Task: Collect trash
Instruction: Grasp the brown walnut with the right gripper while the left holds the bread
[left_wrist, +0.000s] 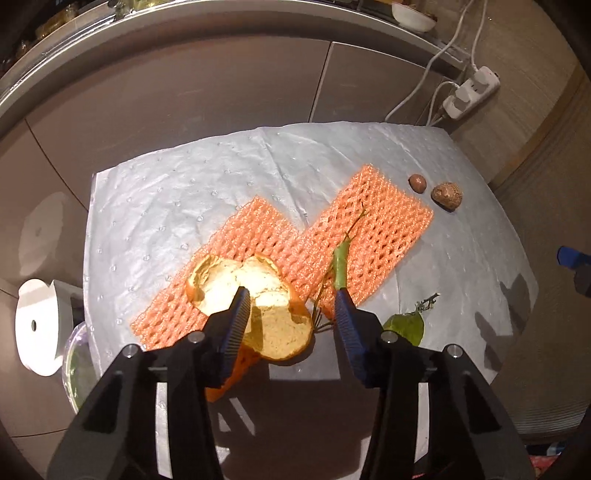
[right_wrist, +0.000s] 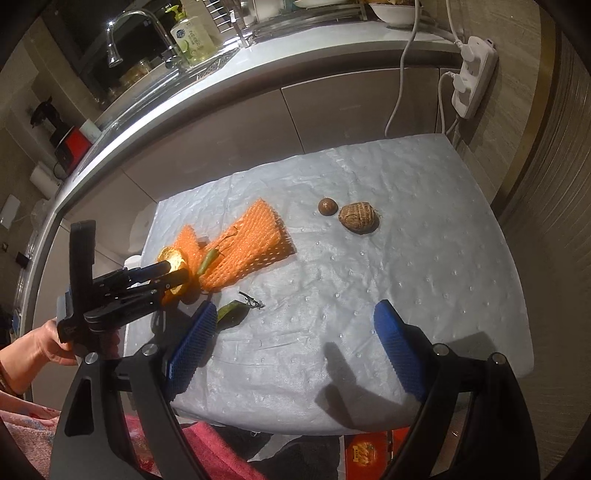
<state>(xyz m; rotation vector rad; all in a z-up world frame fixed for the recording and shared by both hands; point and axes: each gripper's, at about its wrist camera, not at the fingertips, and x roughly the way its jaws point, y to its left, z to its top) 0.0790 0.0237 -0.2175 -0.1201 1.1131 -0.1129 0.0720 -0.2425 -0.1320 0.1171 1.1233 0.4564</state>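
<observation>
Orange peel (left_wrist: 273, 317) between the left gripper's (left_wrist: 291, 302) parted fingers (left_wrist: 236, 314).

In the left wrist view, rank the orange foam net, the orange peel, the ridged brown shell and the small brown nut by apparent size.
1. Orange foam net
2. Orange peel, though it lies nearest the camera, which inflates it
3. Ridged brown shell
4. Small brown nut

The left hand-held gripper (left_wrist: 290, 306) hides the peel's (left_wrist: 273, 332) near-left part. Left of the peel, a clear container (left_wrist: 75, 373) sits half behind the mat (left_wrist: 155, 206).
</observation>
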